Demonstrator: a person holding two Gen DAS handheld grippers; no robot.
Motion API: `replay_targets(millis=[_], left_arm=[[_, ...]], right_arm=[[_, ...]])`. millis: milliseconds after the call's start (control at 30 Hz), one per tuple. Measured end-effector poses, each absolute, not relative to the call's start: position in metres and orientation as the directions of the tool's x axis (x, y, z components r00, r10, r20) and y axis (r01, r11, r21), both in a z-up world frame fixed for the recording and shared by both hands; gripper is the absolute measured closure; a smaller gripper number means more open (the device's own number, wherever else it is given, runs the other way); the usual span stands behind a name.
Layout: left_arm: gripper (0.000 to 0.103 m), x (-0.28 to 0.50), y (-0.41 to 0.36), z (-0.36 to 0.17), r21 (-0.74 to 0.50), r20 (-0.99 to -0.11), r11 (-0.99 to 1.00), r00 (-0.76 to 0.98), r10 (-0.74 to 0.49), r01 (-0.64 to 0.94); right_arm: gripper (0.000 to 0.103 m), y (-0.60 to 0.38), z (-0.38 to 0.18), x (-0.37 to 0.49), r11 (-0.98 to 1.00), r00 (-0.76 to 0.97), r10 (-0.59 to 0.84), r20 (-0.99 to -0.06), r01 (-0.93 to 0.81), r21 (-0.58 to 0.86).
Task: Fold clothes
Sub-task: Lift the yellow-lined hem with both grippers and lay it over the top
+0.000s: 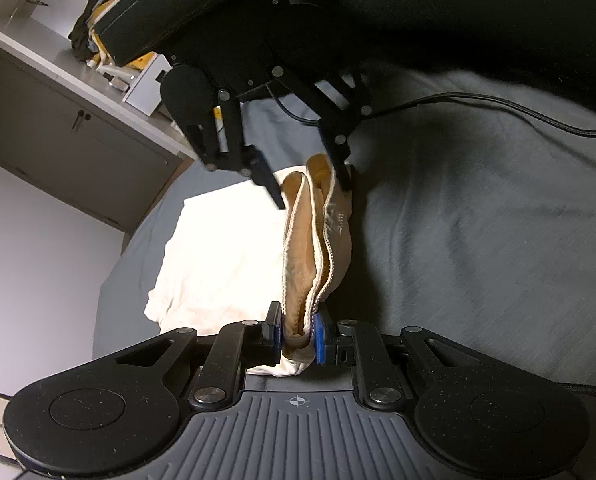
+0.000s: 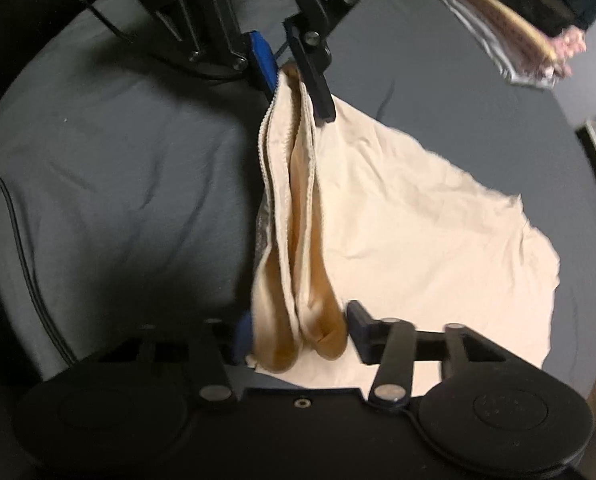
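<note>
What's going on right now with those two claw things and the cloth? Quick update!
Left gripper shut on cream garment, right gripper open around its other end. Garment bunched between them, rest draped on grey bed. Black cable nearby, not blocking.

A cream-coloured cotton garment [image 2: 417,216] lay spread over a dark grey bed sheet [image 2: 110,184], its bunched hem edge stretched taut between two black two-finger grippers. The right gripper [image 2: 298,332], at the bottom of the view, had its fingers spread wide with the folded cloth sitting loosely between them. The left gripper [image 2: 294,76], at the top, pinched the far end. A stack of folded clothes [image 2: 513,40] sat at the upper right, blurred.
</note>
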State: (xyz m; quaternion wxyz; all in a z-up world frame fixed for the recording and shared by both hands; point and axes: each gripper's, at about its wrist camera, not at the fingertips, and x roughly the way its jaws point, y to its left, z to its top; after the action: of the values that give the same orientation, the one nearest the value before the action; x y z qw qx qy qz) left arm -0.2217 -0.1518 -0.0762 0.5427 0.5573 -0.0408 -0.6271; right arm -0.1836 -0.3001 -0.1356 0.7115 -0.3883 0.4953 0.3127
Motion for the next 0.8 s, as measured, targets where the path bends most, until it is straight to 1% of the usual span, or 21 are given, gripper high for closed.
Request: replay_targets(millis=[100,133,167,300,467,633,800], left_arm=[[0.088,-0.221,-0.152,-0.076,0.655,-0.652,-0.402,0.209,-0.729,0.64],[0.088,-0.22,-0.152,-0.076,0.654,-0.651,-0.4,0.209,-0.729,0.642],[0.088,-0.22,-0.152,-0.075,0.653,-0.651,-0.397,0.21,-0.73,0.645],[0.088,-0.215,-0.155,-0.071,0.636,-0.65,-0.373,0.209,-0.73,0.675],[0.088,-0.199,-0.161,-0.055,0.558,-0.673,-0.342,0.171,-0.72,0.756],[0.087,-0.169,-0.183,-0.032,0.41,-0.75,-0.406,0.049,-0.659,0.817],[0.087,-0.133,-0.221,-0.015,0.306,-0.823,-0.479,-0.025,-0.568,0.823]], right_arm=[[0.079,-0.306,-0.133,-0.183,0.529,0.309,0.07,-0.949,-0.818,-0.227],[0.089,-0.308,-0.132,-0.184,0.539,0.31,0.073,-0.948,-0.812,-0.224],[0.095,-0.31,-0.13,-0.184,0.553,0.313,0.077,-0.947,-0.803,-0.221],[0.095,-0.318,-0.121,-0.186,0.625,0.329,0.091,-0.94,-0.754,-0.203],[0.096,-0.329,-0.103,-0.187,0.715,0.305,0.137,-0.943,-0.689,-0.118],[0.095,-0.344,-0.086,-0.175,0.761,0.245,0.183,-0.952,-0.648,-0.02],[0.095,-0.36,-0.081,-0.149,0.763,0.212,0.171,-0.962,-0.647,-0.008]])
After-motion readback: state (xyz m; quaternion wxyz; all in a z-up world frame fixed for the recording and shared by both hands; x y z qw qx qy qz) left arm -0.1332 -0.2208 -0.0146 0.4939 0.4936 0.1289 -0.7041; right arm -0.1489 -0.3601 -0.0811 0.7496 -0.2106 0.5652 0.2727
